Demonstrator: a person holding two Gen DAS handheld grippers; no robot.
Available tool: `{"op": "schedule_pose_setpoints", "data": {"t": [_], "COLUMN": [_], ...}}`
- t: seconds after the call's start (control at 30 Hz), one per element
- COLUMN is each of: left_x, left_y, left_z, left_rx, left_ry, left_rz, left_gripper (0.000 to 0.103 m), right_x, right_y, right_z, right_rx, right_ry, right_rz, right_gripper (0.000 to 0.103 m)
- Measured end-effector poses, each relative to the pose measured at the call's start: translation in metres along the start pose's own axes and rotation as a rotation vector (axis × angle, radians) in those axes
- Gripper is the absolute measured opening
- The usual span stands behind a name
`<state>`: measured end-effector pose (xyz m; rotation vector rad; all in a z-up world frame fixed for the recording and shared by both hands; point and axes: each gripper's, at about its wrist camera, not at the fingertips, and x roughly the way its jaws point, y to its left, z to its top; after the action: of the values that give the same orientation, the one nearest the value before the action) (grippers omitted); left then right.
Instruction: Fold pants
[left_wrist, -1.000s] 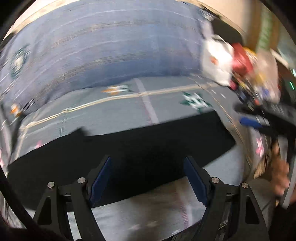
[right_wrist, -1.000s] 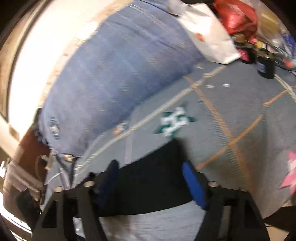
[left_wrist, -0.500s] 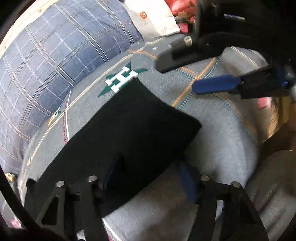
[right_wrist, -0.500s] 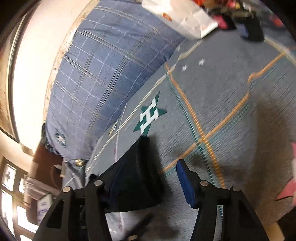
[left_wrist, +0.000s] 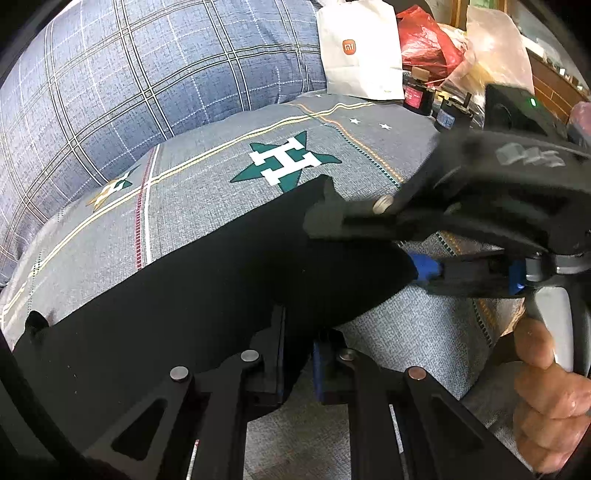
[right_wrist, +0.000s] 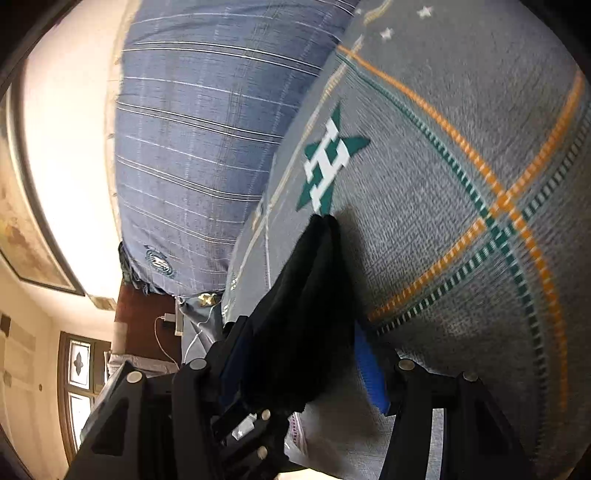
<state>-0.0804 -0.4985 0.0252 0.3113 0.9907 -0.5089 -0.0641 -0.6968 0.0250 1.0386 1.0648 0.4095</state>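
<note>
The black pants (left_wrist: 207, 280) lie folded in a long strip on a grey patterned bedspread (left_wrist: 207, 184). My left gripper (left_wrist: 297, 354) is shut on the near edge of the pants. My right gripper (left_wrist: 369, 236) reaches in from the right and straddles the right end of the strip, one black finger above and a blue pad (left_wrist: 424, 267) below. In the right wrist view the pants (right_wrist: 306, 295) hang between the fingers of my right gripper (right_wrist: 303, 354), which stand apart around the cloth with a gap by the right blue pad (right_wrist: 371, 373).
A blue plaid pillow (left_wrist: 140, 74) lies along the far side of the bed. A white paper bag (left_wrist: 358, 51), a red bag (left_wrist: 428, 44) and small boxes (left_wrist: 417, 96) crowd the far right. A person's hand (left_wrist: 546, 387) holds the right gripper's handle.
My left gripper has closed on the near edge of the pants. My right gripper has moved in over the right end of the strip, and its view has rolled sideways.
</note>
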Motion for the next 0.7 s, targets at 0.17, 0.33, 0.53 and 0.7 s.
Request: {"op": "schedule_pose_setpoints", "data": {"t": [0.17, 0.33, 0.53, 0.7], "left_x": [-0.019, -0.062, -0.094, -0.11], "left_y": [0.01, 0.036, 0.095, 0.151], "left_z": [0.0, -0.01, -0.04, -0.079], "left_rx": [-0.056, -0.144, -0.329, -0.466], "left_ry": [-0.043, -0.128, -0.174, -0.189], "left_rz": [-0.035, -0.078, -0.124, -0.109], "left_gripper": [0.011, 0.011, 0.01, 0.008], "right_x": [-0.01, -0.021, 0.009, 0.06], "right_y": [0.022, 0.073, 0.132, 0.173], "right_z": [-0.008, -0.03, -0.059, -0.092], "right_rx": [-0.083, -0.228, -0.35, -0.426], "right_ry": [-0.048, -0.089, -0.061, -0.026], "right_rz": [-0.036, 0.016, 0.041, 0.024], "right_gripper": [0.014, 0.013, 0.013, 0.013]}}
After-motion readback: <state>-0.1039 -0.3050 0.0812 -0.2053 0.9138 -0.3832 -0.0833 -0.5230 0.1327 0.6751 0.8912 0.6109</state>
